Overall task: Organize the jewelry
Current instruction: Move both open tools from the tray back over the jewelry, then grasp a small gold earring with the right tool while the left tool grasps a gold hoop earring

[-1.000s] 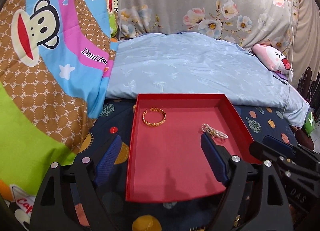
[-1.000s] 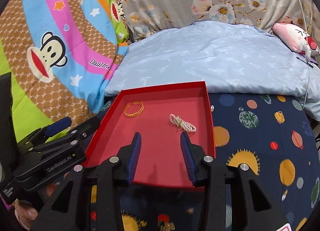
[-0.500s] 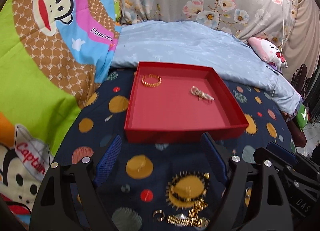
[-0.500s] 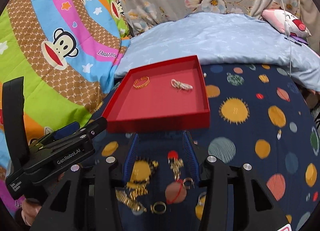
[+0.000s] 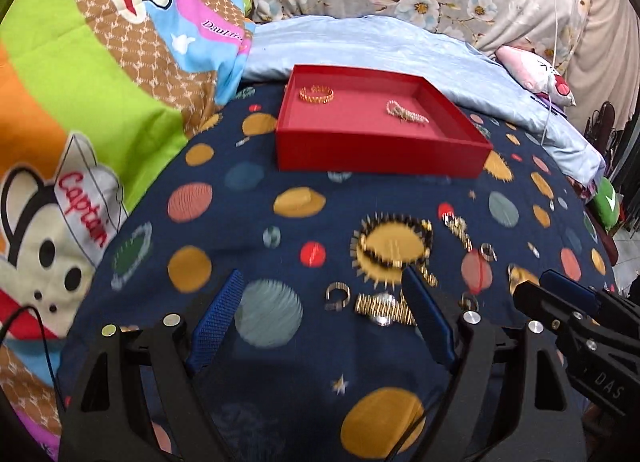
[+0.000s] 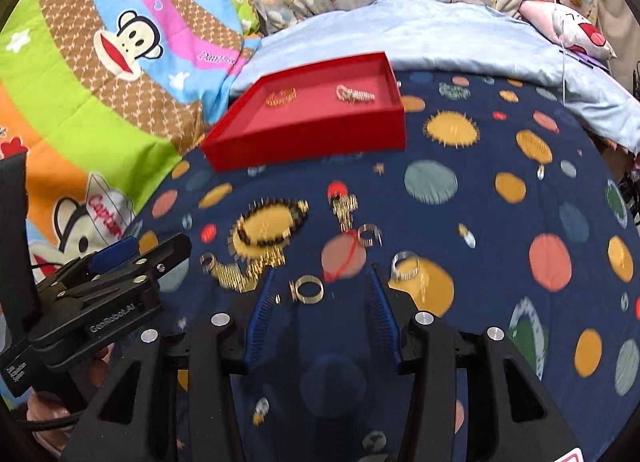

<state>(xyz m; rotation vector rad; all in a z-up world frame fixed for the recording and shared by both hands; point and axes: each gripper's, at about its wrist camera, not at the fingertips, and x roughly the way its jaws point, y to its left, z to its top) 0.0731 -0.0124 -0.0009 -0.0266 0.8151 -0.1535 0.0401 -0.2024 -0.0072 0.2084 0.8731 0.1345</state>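
Pulling back from red tray [image 6: 304,141], now well ahead, gold bangle [image 6: 281,95] and pearl bracelet [image 6: 355,94] inside. Right gripper [image 6: 320,296] half open, empty, straddling gold ring [image 6: 307,290]. Left gripper [image 5: 320,318] wide, empty, gold watch [image 5: 382,308] just inside. Next pick lined up.
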